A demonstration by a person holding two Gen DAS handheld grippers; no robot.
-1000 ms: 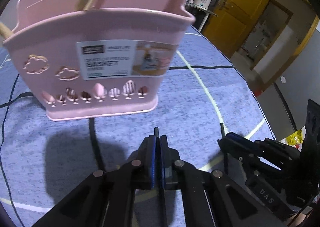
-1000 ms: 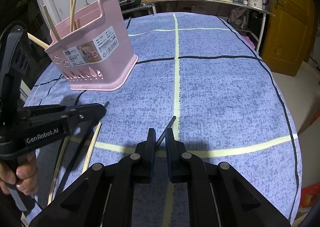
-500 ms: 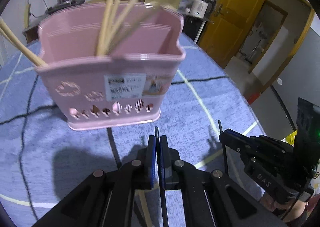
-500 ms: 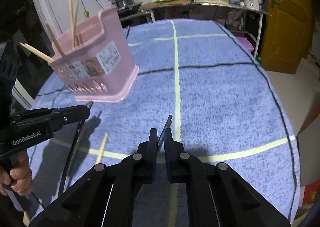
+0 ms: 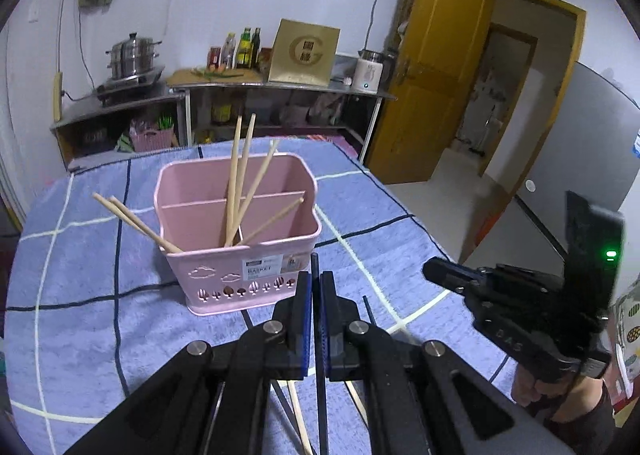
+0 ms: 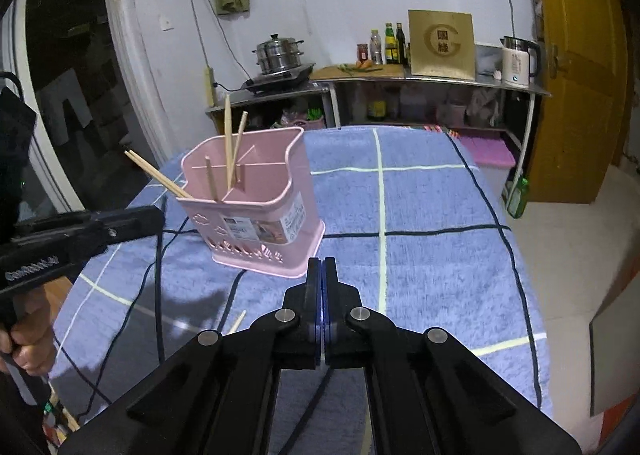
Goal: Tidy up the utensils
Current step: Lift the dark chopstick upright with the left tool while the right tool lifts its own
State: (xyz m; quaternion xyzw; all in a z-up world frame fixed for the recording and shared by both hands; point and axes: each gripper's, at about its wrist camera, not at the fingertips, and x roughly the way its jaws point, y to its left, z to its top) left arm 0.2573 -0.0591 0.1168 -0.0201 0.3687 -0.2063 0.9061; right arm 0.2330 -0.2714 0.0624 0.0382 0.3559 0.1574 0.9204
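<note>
- The left tool (image 5: 315,281) is closed on a thin black chopstick (image 5: 316,267), whose tip projects beyond the pads.
- The right tool (image 6: 321,269) has just been closing; its pads meet, and a dark chopstick (image 6: 316,407) hangs below them. Whether it is gripped cannot be told.
- The pink plastic divided basket (image 5: 240,251) stands upright on the blue checked table cover (image 6: 432,255), beyond both tools.
- Pale wooden chopsticks (image 5: 240,183) lean inside the basket.
- More wooden chopsticks (image 5: 298,419) lie on the near table.
</note>
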